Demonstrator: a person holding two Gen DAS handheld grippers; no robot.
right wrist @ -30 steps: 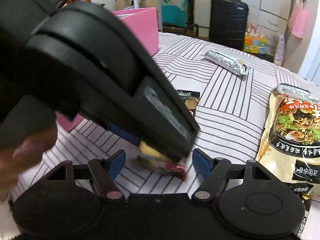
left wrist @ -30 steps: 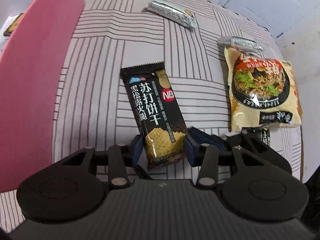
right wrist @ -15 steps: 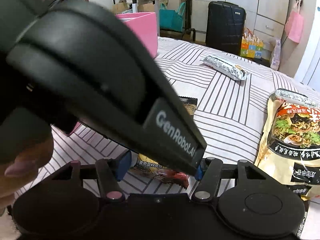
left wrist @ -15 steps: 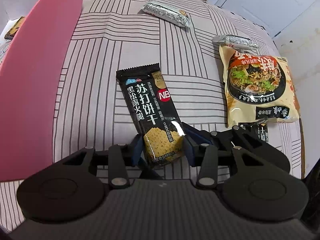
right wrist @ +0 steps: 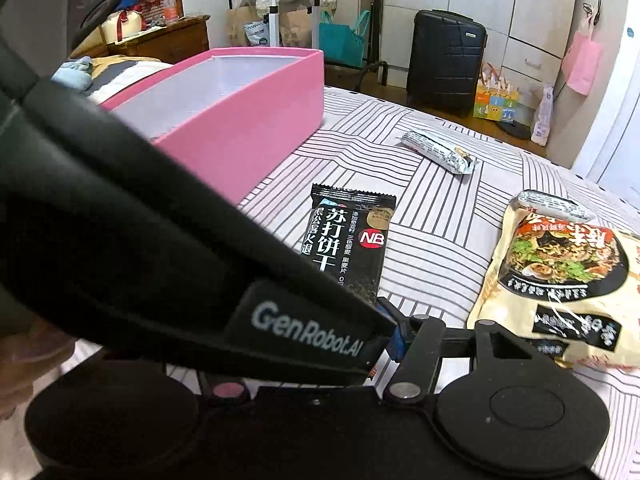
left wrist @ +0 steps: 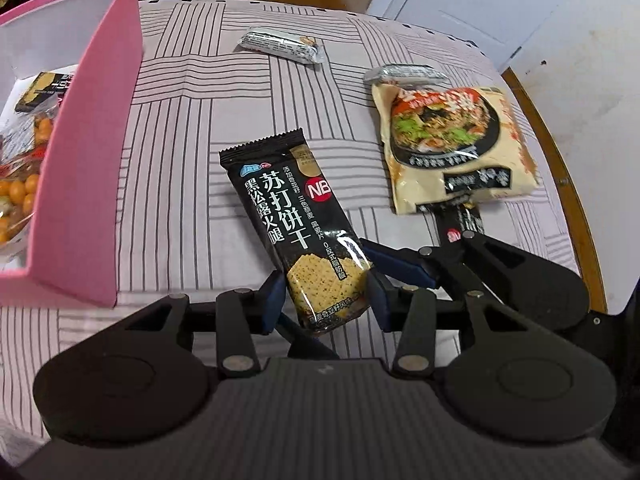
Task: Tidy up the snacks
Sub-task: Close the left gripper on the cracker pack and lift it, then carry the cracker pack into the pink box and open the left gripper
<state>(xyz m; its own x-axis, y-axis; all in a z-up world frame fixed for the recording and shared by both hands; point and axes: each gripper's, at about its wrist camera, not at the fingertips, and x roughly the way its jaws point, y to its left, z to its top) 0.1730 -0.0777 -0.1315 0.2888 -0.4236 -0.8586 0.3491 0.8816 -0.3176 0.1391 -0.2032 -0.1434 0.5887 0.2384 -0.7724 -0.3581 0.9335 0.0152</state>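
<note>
**Left gripper clamps the black cracker pack; right gripper's state hidden**

The left gripper has its blue pads pressed against both sides of the lower end of the black cracker pack, grasping it; the pack's top end tilts away toward the upper left, over the striped cloth; the right gripper sits just beside and below it on the right, one blue fingertip reaching near the pack's edge; in the right wrist view the left gripper's black body covers most of the right gripper, so I cannot tell whether it is released or clenched.

To the left stands the pink box, its wall close to the pack; inside lie an orange snack bag and a small dark packet.

To the right lies the noodle packet, flat on the cloth; a silver wrapper rests touching its top edge, and a dark packet pokes out from beneath its lower edge.

Farther off, well apart from the others, lies a silver snack bar.
</note>
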